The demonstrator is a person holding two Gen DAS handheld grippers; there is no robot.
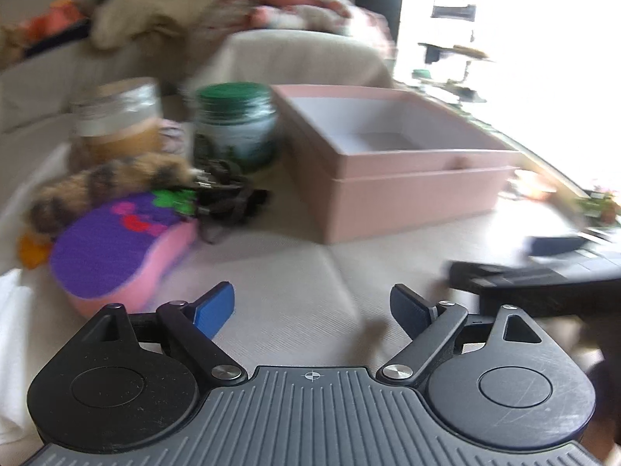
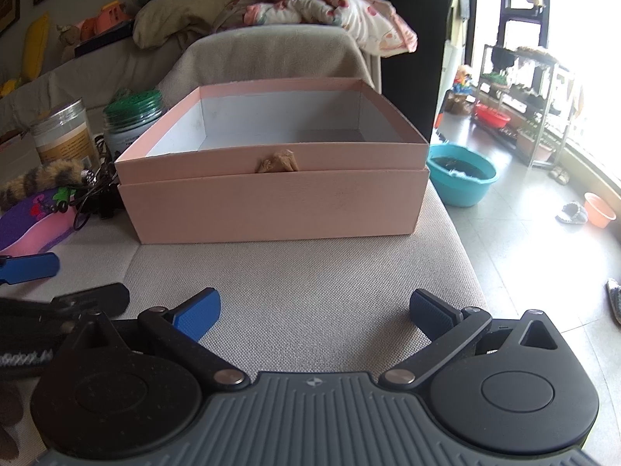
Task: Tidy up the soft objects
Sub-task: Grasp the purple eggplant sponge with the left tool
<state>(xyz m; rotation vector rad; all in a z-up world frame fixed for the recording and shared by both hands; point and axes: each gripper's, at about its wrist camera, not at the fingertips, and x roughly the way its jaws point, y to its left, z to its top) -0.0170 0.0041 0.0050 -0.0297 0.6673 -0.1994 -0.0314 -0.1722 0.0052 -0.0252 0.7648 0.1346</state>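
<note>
An open pink box [image 2: 271, 198] stands on the beige sofa cushion [image 2: 302, 291], and nothing shows inside it; it also shows in the left wrist view [image 1: 407, 202]. A purple and pink plush [image 1: 116, 248] and a striped furry tail toy [image 1: 108, 182] lie to the box's left, also in the right wrist view, the plush [image 2: 27, 225] and the tail [image 2: 35, 180]. My left gripper [image 1: 312, 308] is open and empty, just right of the plush. My right gripper [image 2: 314, 312] is open and empty, in front of the box. The left view is blurred.
Two jars, a gold-lidded one [image 2: 64, 136] and a green-lidded one [image 2: 132, 120], stand left of the box beside a tangle of black cord [image 2: 95, 190]. Pillows and a blanket [image 2: 310, 7] are piled behind. The cushion's edge drops to the floor at right, near a teal basin [image 2: 462, 178].
</note>
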